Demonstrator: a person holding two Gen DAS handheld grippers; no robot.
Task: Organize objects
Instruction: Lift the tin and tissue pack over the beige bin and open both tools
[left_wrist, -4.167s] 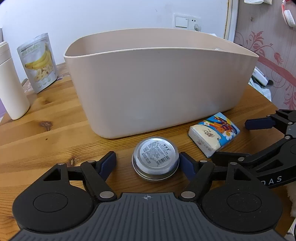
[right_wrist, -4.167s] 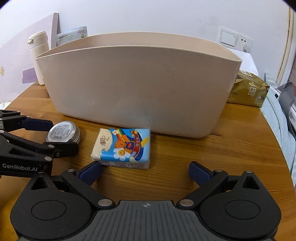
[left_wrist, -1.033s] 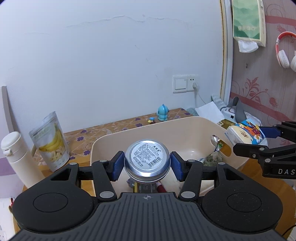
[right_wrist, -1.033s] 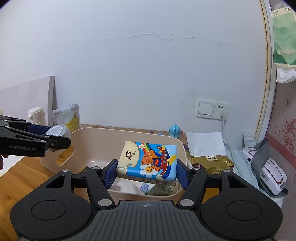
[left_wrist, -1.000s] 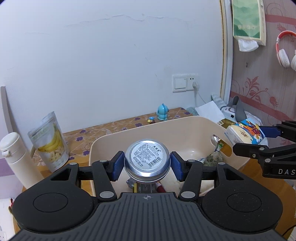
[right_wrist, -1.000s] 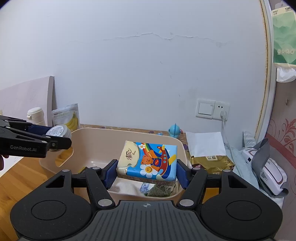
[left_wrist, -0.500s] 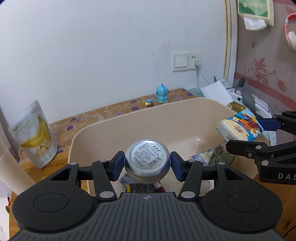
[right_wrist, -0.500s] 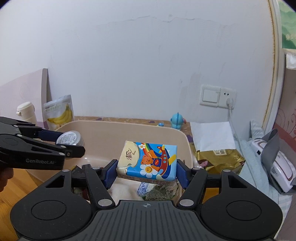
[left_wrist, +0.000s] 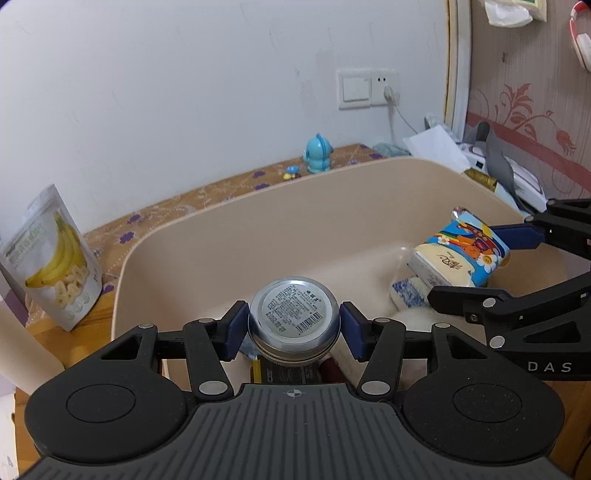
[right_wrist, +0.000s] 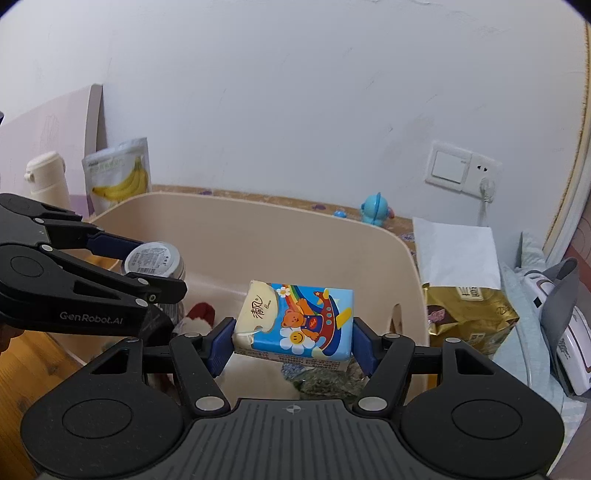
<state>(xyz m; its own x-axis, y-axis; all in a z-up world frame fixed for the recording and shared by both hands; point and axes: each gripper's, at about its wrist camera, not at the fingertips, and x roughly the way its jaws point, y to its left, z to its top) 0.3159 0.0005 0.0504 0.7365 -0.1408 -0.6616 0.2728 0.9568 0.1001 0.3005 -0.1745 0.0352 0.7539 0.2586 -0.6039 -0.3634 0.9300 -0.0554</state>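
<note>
above the beige bin (left_wrist: 207, 236) — left gripper (left_wrist: 294, 329) clamps the round tin (left_wrist: 293, 317), right gripper (right_wrist: 293, 345) clamps the tissue pack (right_wrist: 299, 323).

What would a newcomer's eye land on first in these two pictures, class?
The left hand-held gripper clamps a round silver tin over the beige tub. Beside it, the right hand-held gripper grips a bright cartoon tissue pack above the tub's other end. A banana-chip pouch stands outside the tub.
</note>
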